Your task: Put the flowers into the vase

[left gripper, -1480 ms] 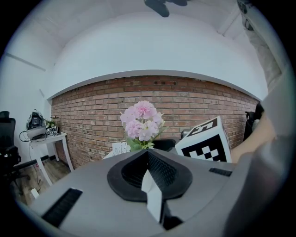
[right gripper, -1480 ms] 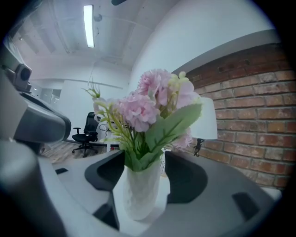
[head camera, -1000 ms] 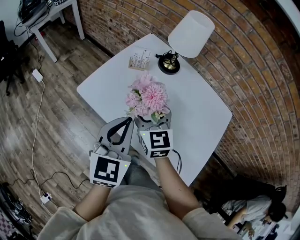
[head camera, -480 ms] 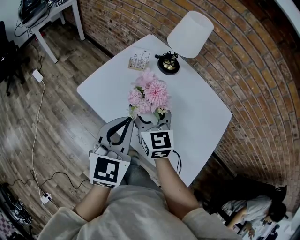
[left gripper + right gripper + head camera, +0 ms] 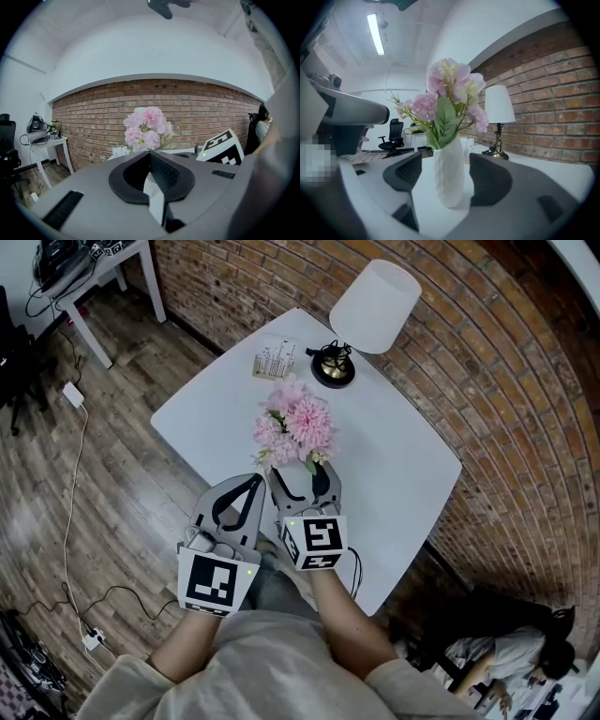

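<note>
task items. pink flowers [image 5: 295, 423] seated in a white textured vase [image 5: 449, 176], stems down inside the neck, blooms and green leaves spread above the rim. vase upright on the white table [image 5: 403, 465], toward the near half of the top, largely hidden under the blooms in the head view.

right gripper [image 5: 302, 474]. level with the vase body, one jaw on each side of it. jaws spread wide, having just closed in a little. clear gap visible between each pad and the vase wall in the right gripper view, so no contact and nothing held. marker cube [image 5: 314, 542] at its rear, facing up toward the head camera.

left gripper [image 5: 251, 482]. just beside the right one, on its left, at the near table edge, apart from the vase. jaws brought together at the tips, leaving only the oval opening behind them. pale strip visible at the seam in the left gripper view; nature not determinable. flowers seen beyond the tips, not touched.

surroundings. table lamp [image 5: 373, 306] with white shade and dark round base at the far side of the table, well apart from the vase. small holder of white cards [image 5: 269, 362] just left of the lamp base. red brick wall [image 5: 506, 381] along the far and right sides. wood floor [image 5: 112, 484] to the left. black office chair [image 5: 395, 133] in the background of the right gripper view.
</note>
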